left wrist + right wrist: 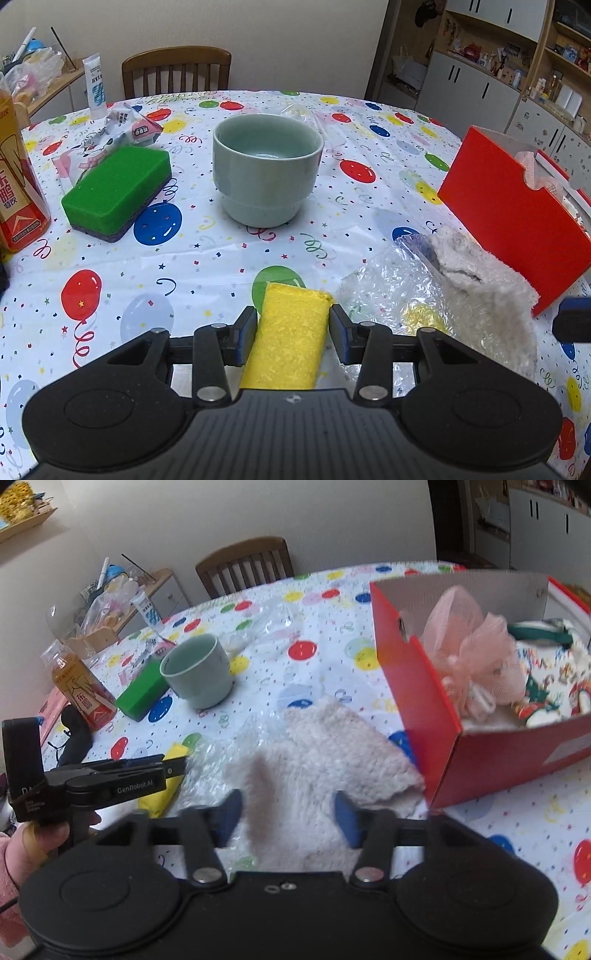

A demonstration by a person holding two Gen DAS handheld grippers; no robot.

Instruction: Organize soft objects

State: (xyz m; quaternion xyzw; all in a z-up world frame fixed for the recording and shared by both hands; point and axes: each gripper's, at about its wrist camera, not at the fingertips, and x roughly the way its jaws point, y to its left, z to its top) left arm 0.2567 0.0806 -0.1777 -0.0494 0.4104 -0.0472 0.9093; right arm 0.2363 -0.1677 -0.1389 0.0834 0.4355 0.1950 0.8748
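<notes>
My left gripper (293, 325) is shut on a yellow sponge (288, 339), which stands upright between its pads over the table. From the right wrist view, this gripper (181, 766) is at the left with the yellow sponge (166, 779) hanging in it. My right gripper (288, 812) is open above a fluffy white cloth (332, 746), its pads clear of the cloth. The cloth (476, 266) lies partly on crinkled clear plastic (388, 295), beside an open red box (480, 746). The box holds a pink mesh puff (469, 646) and a printed cloth (546, 686). A green sponge (114, 188) lies far left.
A pale green ceramic cup (266, 166) stands mid-table on the balloon-print tablecloth (184, 266). An orange drink bottle (18, 177) is at the left edge, with snack packets (125, 129) and a white tube (96, 88) behind. A wooden chair (177, 66) stands at the far side.
</notes>
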